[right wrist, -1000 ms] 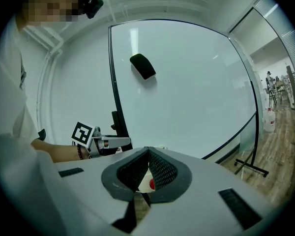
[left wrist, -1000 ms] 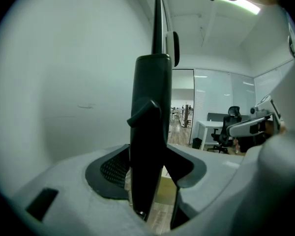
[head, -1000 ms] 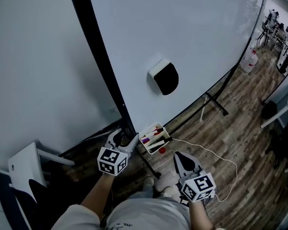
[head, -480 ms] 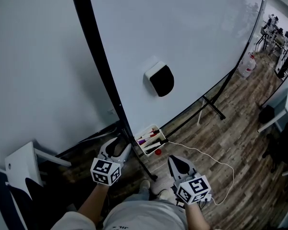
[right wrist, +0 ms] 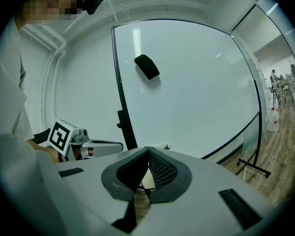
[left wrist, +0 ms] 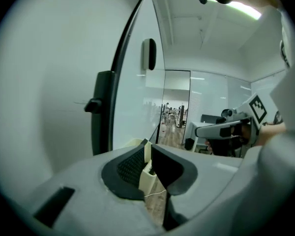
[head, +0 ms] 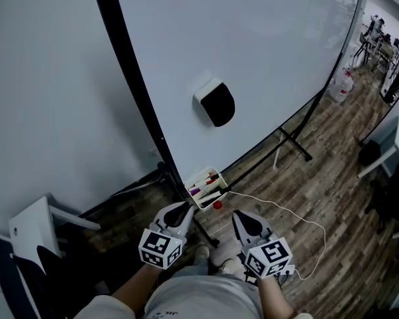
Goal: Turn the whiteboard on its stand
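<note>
The whiteboard stands upright on its stand just ahead of both pairs of fingers, its face turned toward the person and its long axis running from a near end ahead and to the left of the fingers to a far end well off to their right. Nearest are the two grippers, held low and side by side. The left gripper is closing its fingers, with only a narrow slit left between them and nothing inside it. The right gripper has its fingers pressed together, empty. Just beyond the tips, roughly between the two, a marker tray hangs at the board's lower edge, with a small red object and a white cable on the wooden floor close by. Up and left of the left fingers rises the stand's black upright, carrying a knob at the board's near end. The left gripper is the nearer one to that end. An eraser clings to the board higher up, and the stand's far foot lies well beyond the right fingers. Neither gripper touches the board, so the turn looks not yet begun.
</note>
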{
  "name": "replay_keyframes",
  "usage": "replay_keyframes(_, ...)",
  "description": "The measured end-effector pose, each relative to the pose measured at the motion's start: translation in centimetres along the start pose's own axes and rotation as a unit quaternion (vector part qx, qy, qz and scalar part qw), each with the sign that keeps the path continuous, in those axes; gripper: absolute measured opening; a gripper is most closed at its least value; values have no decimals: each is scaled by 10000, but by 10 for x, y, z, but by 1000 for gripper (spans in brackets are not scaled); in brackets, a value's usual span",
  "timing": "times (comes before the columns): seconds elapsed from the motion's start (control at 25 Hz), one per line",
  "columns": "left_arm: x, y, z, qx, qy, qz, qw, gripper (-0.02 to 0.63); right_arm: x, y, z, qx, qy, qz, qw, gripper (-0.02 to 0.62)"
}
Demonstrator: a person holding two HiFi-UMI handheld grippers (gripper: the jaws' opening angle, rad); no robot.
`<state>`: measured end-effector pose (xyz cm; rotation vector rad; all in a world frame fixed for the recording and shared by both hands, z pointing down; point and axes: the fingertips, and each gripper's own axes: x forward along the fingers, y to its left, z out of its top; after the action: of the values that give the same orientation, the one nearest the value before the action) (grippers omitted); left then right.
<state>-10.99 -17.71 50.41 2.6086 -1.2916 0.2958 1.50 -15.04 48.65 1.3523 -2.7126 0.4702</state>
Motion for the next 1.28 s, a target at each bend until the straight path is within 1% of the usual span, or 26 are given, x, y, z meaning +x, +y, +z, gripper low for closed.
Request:
replay_keyframes(0.08,7,-19,-3,46,-9,-138,9999,30,-3,-2,-1,5,1,-40,10000,6)
replay_keyframes(0.16,11,-34,-5,-11,-5,-280,9996,11,-7,-3,-1,-8,-1,-76,10000,6)
replay_keyframes(0.32,18,-53,-2,-158,-17,-447,9989,11,-18,-9,-1,-3,-23,-203,9998,6)
replay_keyframes(0.6,30,-70,4,-64,19,-439,9990,11,-36,-17,1,-32,-67,-419,9991,6)
replay_keyframes(0.76,35,-81,7,-26,-28,-525,9986,11,-43,-19,0,24,-34,-540,9985,6)
replay_keyframes(1.0,38,-93,15,17,-74,-610,9981,11,-51,-20,2,27,-63,-608,9981,6)
replay_keyframes(1.28,39,-96,15,26,-43,-617,9981,11,-58,-22,4,-11,-43,-651,9979,6)
